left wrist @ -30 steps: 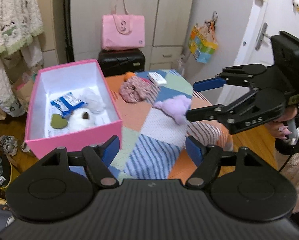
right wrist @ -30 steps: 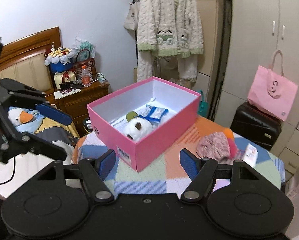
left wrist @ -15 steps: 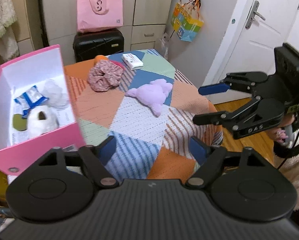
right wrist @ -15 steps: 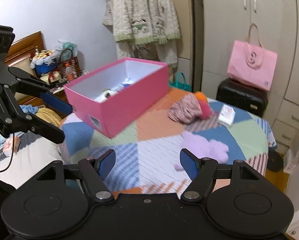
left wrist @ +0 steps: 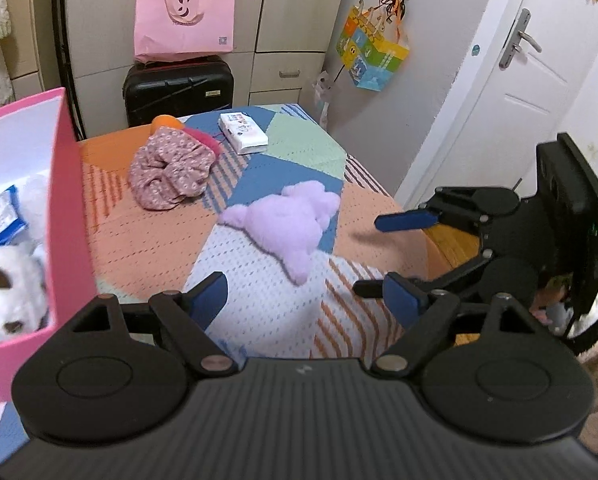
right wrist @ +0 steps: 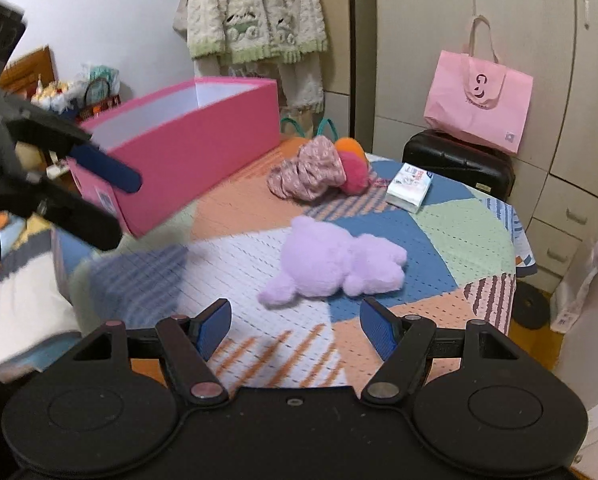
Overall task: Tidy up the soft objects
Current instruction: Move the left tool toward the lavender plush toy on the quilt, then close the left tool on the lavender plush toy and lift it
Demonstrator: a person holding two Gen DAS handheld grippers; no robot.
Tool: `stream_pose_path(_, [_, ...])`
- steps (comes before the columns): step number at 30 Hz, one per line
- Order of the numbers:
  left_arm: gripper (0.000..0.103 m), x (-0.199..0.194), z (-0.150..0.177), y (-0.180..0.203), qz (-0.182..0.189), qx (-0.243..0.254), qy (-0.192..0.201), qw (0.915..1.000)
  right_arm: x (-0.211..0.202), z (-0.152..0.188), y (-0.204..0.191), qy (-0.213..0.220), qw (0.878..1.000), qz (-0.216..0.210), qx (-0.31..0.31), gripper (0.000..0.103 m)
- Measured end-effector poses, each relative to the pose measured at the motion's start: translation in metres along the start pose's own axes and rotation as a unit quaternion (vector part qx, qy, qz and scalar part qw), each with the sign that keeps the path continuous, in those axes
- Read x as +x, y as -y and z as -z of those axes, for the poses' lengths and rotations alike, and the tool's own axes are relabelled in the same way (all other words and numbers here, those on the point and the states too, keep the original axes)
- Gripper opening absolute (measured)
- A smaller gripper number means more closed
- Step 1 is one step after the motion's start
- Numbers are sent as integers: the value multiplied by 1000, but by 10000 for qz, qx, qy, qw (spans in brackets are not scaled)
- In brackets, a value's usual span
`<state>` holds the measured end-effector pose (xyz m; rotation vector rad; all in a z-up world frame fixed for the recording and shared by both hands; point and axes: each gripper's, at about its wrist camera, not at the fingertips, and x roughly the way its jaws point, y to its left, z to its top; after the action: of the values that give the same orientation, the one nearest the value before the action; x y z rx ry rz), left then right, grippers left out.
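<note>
Through the left wrist camera I saw my left gripper [left wrist: 305, 300] held above the patchwork tablecloth [left wrist: 259, 308] with its blue-padded fingers spread wide and nothing between them. Just beyond the fingertips lay the purple plush toy [left wrist: 289, 224], flat on the cloth near the middle of the table. Farther back sat a pink floral scrunchie [left wrist: 169, 174], touching an orange and pink soft ball [left wrist: 167, 123] behind it, and a white tissue pack [left wrist: 243, 133] lay just beside them. The pink box [left wrist: 69, 216] stood at the left edge; inside I could make out a white plush [left wrist: 7, 296] and a blue-and-white packet [left wrist: 1, 218]. My right gripper [left wrist: 383, 254] came in from the right, its fingers parted and empty, near the table's edge and apart from the purple toy.

Through the right wrist camera, my right gripper [right wrist: 295, 328] had its jaws wide apart, holding nothing, and the purple plush toy [right wrist: 335, 264] lay on the tablecloth [right wrist: 439, 240] straight ahead, just past the fingertips. Behind it the scrunchie [right wrist: 311, 172] leaned against the orange and pink ball [right wrist: 353, 164], with the tissue pack [right wrist: 411, 186] to their right. The pink box [right wrist: 187, 152] stood at the left rear of the table. My left gripper [right wrist: 99, 196] showed at the left edge, blurred, fingers apart.
</note>
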<state>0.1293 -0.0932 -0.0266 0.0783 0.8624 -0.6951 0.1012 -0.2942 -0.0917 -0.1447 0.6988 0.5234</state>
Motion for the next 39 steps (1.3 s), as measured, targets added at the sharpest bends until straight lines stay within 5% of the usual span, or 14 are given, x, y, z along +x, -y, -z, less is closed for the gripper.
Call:
stream_pose_path(23, [85, 117, -18, -29, -63, -878, 188, 9959, 70, 2, 30, -42, 9992, 79, -385, 93])
stream_pose_path(28, [74, 124, -14, -36, 141, -1169, 129, 9930, 74, 0, 31, -3, 9996, 54, -295, 94])
stream_pose_path(30, [59, 128, -14, -36, 150, -1195, 67, 9927, 75, 0, 30, 22, 9996, 61, -266, 94])
stream_pose_path(39, [51, 131, -13, -30, -72, -1158, 154, 9931, 84, -3, 30, 87, 9996, 282, 49, 93])
